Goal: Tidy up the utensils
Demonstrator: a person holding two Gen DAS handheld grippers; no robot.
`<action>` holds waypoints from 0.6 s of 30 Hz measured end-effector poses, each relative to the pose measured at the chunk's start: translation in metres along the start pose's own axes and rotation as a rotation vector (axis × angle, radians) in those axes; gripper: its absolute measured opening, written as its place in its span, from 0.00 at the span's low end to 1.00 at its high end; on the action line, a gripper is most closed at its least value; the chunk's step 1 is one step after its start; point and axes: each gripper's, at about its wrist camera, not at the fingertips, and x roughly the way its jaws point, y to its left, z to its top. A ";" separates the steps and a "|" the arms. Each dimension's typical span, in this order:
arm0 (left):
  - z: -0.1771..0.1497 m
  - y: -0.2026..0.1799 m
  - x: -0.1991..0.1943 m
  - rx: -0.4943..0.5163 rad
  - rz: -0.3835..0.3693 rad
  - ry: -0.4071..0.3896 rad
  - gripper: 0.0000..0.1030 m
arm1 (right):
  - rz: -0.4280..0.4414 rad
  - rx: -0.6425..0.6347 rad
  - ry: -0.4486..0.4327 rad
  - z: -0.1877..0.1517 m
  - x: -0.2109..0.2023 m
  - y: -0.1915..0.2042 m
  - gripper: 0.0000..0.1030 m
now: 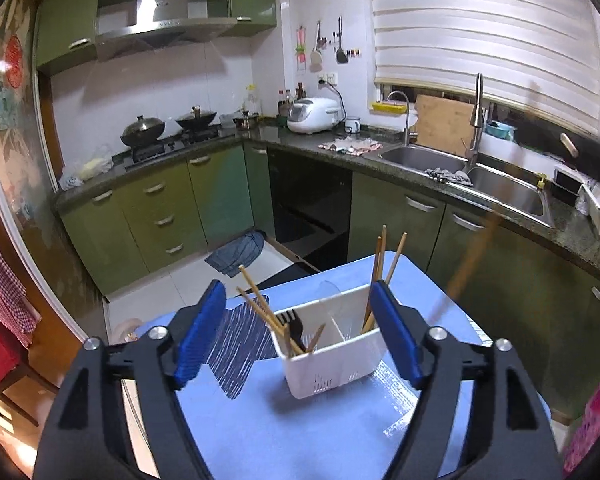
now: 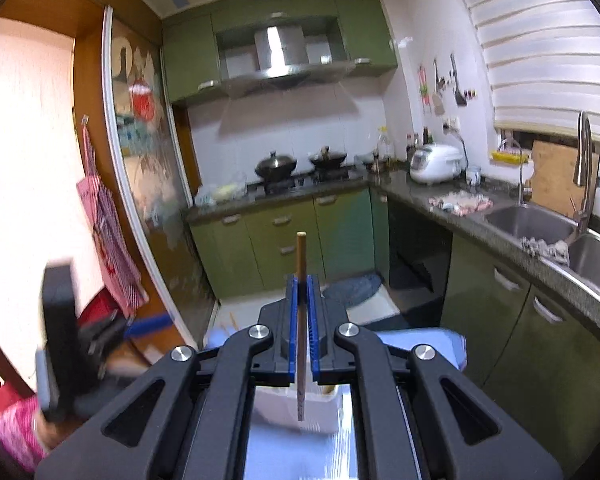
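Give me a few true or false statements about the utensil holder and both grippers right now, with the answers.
1. The right gripper is shut on a chopstick. True.
2. The left gripper holds the black fork. False: its jaws stand open and empty; the fork sits in the white utensil holder.
3. The holder stands on a blue table cover. True.
4. The holder is empty. False: it holds chopsticks and the fork.
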 end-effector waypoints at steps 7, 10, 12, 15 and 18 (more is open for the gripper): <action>-0.029 0.007 -0.025 -0.029 0.001 -0.021 0.89 | -0.064 -0.019 -0.024 0.027 0.047 0.006 0.05; -0.044 0.009 -0.030 -0.039 0.026 -0.027 0.94 | -0.088 0.001 0.012 0.023 0.075 -0.001 0.05; -0.055 0.010 -0.031 -0.041 0.039 -0.022 0.94 | -0.094 0.007 0.035 0.016 0.090 -0.006 0.05; -0.071 0.011 -0.030 -0.051 0.064 -0.009 0.94 | -0.093 0.004 0.087 -0.002 0.111 -0.009 0.05; -0.087 0.013 -0.032 -0.090 0.069 -0.001 0.94 | -0.088 -0.007 0.134 -0.024 0.129 -0.009 0.05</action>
